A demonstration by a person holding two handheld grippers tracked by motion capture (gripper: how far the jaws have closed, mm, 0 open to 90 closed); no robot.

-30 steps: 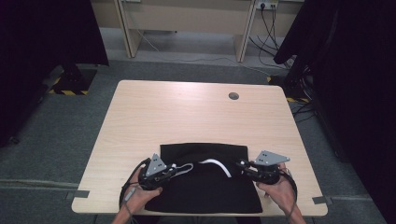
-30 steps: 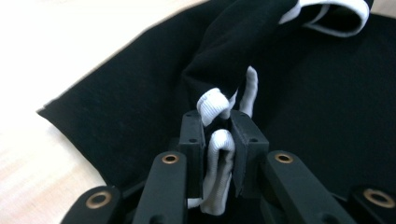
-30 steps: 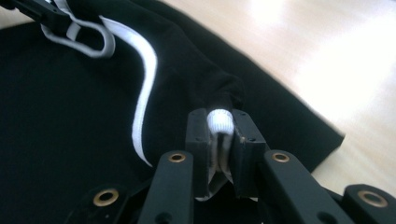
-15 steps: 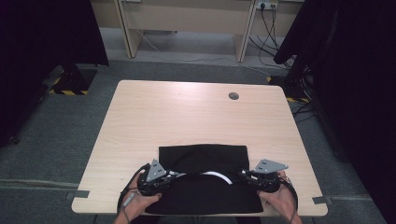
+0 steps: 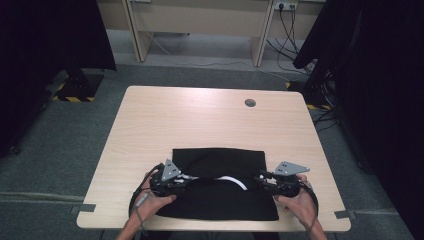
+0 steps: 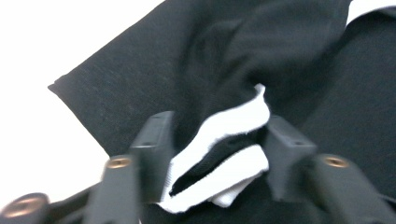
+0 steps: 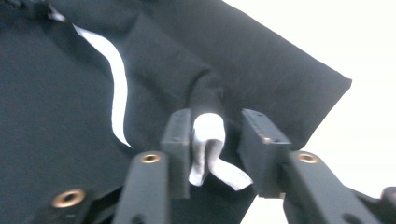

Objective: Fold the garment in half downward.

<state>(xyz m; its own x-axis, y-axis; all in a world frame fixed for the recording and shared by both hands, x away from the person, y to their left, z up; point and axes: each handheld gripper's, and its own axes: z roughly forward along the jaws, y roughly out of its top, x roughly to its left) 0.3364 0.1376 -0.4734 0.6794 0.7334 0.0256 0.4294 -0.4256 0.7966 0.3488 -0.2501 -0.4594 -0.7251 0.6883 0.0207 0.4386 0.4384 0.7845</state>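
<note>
A black garment (image 5: 220, 160) with white trim (image 5: 234, 180) lies folded near the table's front edge. My left gripper (image 5: 192, 181) sits at its left side and points inward. Its jaws have just been opening, and a bunched fold of white trim (image 6: 224, 126) and black cloth (image 6: 140, 70) lies loose between them. My right gripper (image 5: 257, 180) sits at the right side, facing the left one. Its jaws have also just been opening. A white fold (image 7: 208, 128) rests against one pad, with a gap to the other. Black cloth (image 7: 46, 116) spreads beyond.
The light wooden table (image 5: 200, 120) has a round cable hole (image 5: 250, 103) at the back right. Dark curtains hang at both sides. A desk frame and floor cables (image 5: 295, 30) stand behind the table.
Both grippers dipped slightly toward the front edge and came back. The white trim between them now lies as a shorter, flatter arc on the black cloth.
</note>
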